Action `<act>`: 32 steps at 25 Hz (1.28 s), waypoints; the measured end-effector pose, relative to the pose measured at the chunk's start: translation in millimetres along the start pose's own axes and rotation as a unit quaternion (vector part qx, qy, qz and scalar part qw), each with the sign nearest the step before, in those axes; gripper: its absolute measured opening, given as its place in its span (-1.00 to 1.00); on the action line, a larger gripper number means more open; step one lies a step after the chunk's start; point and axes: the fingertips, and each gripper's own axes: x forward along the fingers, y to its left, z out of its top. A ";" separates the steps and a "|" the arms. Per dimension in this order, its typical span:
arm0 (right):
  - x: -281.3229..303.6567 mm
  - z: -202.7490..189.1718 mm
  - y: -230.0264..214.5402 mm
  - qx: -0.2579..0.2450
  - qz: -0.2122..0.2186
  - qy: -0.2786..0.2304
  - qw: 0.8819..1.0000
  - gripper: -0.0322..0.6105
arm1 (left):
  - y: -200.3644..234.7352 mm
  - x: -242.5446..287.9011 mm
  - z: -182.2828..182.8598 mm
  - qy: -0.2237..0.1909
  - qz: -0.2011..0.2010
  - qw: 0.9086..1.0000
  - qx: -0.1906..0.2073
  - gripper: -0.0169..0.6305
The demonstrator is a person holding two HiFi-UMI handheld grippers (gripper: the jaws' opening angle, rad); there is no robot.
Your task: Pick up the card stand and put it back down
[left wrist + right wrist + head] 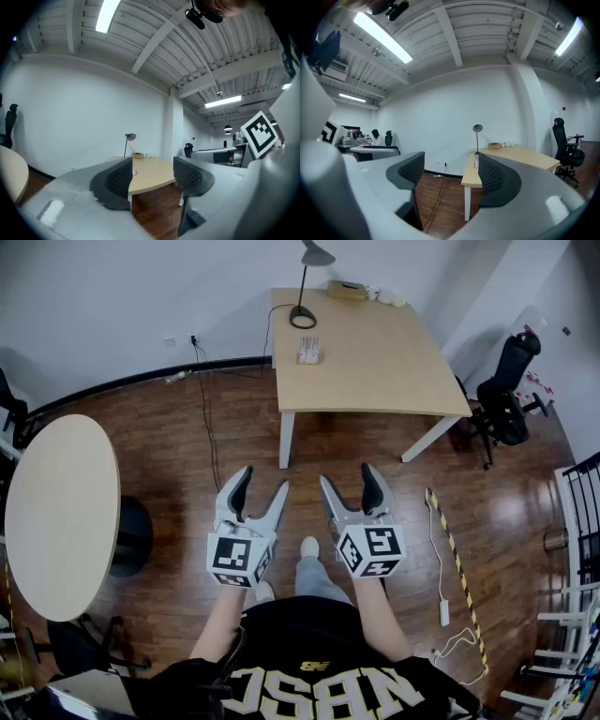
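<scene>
One card stand (307,350), small and white, stands upright on the rectangular wooden table (375,362), near its far left part and just in front of the base of a desk lamp (302,318); a flat box (346,290) and a few small white items lie along the table's far edge; the rest of the top is bare.

Task progress, as judged from this arrangement: the pick-up has not begun; the stand is untouched and both grippers are well apart from the table; the approach, the grasp, the lift and the setting down all remain.

Left gripper (264,480): jaws parted, with nothing between the pads; only the distant table and floor show through the gap. Right gripper (345,474): jaws parted somewhat wider, likewise empty. Both are held side by side in front of the person's body, over the floor, and point towards the table.

Surface and room: dark, glossy wood-plank floor (187,456); a pale round table (61,512) at the left; a black office chair (506,390) to the right of the rectangular table; a black cable (204,418) running from the wall across the floor; a yellow-and-black striped strip (455,554) on the floor at the right; white walls and a ribbed ceiling with strip lights (382,37); seated people (375,137) at desks far off.
</scene>
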 end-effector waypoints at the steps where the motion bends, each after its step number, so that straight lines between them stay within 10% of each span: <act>1: 8.9 -0.3 -7.2 0.005 -0.001 -0.002 1.000 0.23 | 2.9 12.4 0.6 0.002 0.000 1.000 0.007 -0.10; 14: 99.6 46.9 -134.6 -0.020 0.039 -0.083 0.996 -0.06 | -4.2 155.6 40.3 -0.019 0.041 0.998 0.046 -0.10; 20: 134.2 33.1 -144.6 -0.014 0.063 -0.072 0.995 0.29 | 2.6 194.5 23.2 0.010 0.043 0.998 0.047 -0.10; 32: 252.2 31.2 -197.8 0.008 0.030 -0.037 0.999 0.30 | 72.7 310.1 23.1 0.000 0.022 0.999 0.044 -0.10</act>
